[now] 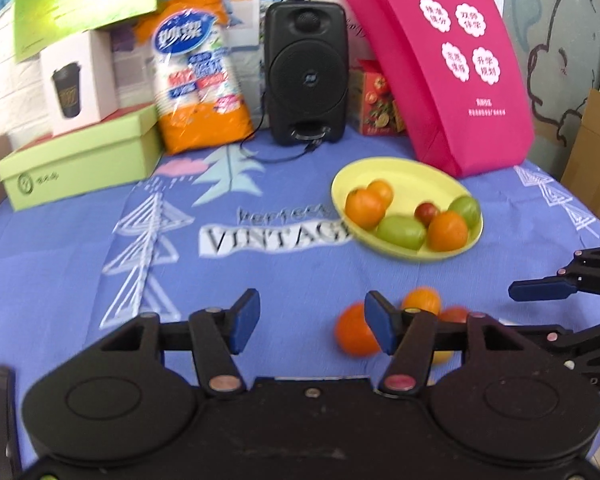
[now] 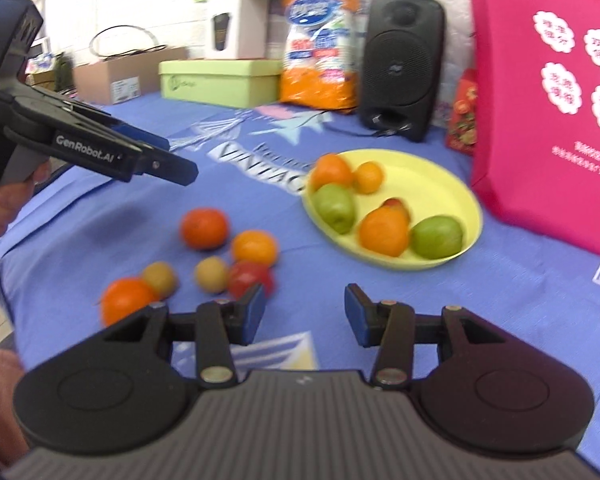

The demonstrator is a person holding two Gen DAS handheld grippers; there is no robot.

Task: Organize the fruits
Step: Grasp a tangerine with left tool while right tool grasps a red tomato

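Observation:
A yellow plate [image 1: 400,176] [image 2: 440,184] on the blue cloth holds several fruits: oranges, green ones and a small red one. In the right wrist view several loose fruits lie left of the plate: an orange [image 2: 204,228], a second orange [image 2: 254,246], a red tomato [image 2: 249,278], two yellow-brown fruits [image 2: 211,274] and one more orange [image 2: 126,304]. My right gripper [image 2: 305,314] hovers open and empty just right of the tomato. My left gripper [image 1: 312,324] is open too, with nothing between its pads; an orange [image 1: 352,338] sits partly hidden behind its right finger.
A pink bag [image 1: 452,72] stands right of the plate. Along the back are a black speaker [image 1: 306,72] with its cable, an orange packet [image 1: 198,76] and green and white boxes [image 1: 80,160]. A hand holds the left gripper [image 2: 170,156] at the upper left.

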